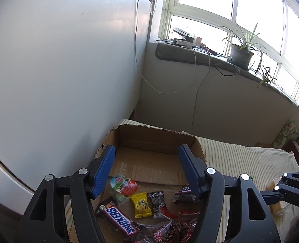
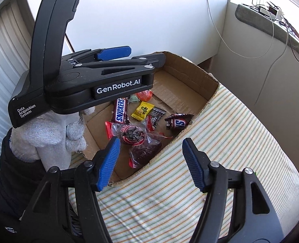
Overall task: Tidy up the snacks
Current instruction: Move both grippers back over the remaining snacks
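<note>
An open cardboard box [image 1: 157,139] [image 2: 192,68] sits on a striped cloth. Inside lie several snacks: a Snickers bar [image 1: 119,219] [image 2: 121,110], a yellow candy [image 1: 141,204] [image 2: 142,110], a black packet [image 1: 156,199] [image 2: 156,114], a small dark Snickers [image 1: 184,195] [image 2: 178,121], a red-green jelly cup [image 1: 124,184] and clear red-trimmed bags [image 2: 132,134]. My left gripper [image 1: 147,170] [image 2: 129,54] is open and empty above the box. My right gripper [image 2: 150,162] is open and empty over the box's near edge; its tip also shows in the left wrist view [image 1: 271,197].
The striped cloth [image 2: 220,141] covers the surface around the box. A white wall [image 1: 58,70] stands left of the box. A windowsill [image 1: 210,60] with a potted plant [image 1: 242,50], cables and chargers lies behind. A yellowish packet [image 1: 277,204] lies on the cloth at right.
</note>
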{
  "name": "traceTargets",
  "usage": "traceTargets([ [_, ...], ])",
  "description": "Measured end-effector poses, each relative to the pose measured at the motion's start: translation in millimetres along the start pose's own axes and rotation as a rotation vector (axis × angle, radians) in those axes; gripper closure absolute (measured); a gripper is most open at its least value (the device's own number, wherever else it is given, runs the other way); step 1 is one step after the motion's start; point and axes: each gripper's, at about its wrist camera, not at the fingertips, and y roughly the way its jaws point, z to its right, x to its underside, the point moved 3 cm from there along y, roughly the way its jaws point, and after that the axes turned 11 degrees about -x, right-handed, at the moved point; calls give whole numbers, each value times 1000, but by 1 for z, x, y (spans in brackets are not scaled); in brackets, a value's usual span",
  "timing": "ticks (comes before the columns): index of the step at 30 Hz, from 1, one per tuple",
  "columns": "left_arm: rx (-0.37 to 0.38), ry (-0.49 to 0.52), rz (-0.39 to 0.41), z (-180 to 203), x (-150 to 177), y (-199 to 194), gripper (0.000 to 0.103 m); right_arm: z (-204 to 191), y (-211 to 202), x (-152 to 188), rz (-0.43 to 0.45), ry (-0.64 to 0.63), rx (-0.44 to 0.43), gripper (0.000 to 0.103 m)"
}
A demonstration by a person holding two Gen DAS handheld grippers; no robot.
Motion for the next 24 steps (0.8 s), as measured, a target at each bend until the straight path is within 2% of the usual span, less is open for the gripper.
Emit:
traceTargets([
  [8, 52, 21, 22, 18, -3, -10, 38, 44, -35, 13, 63, 72, 91, 36],
  [15, 108, 74, 36, 51, -3, -20, 38, 91, -51, 37, 53, 159, 157, 37],
  [24, 204, 148, 2, 90, 14, -23, 38, 137, -56, 66, 25, 267, 153, 37],
])
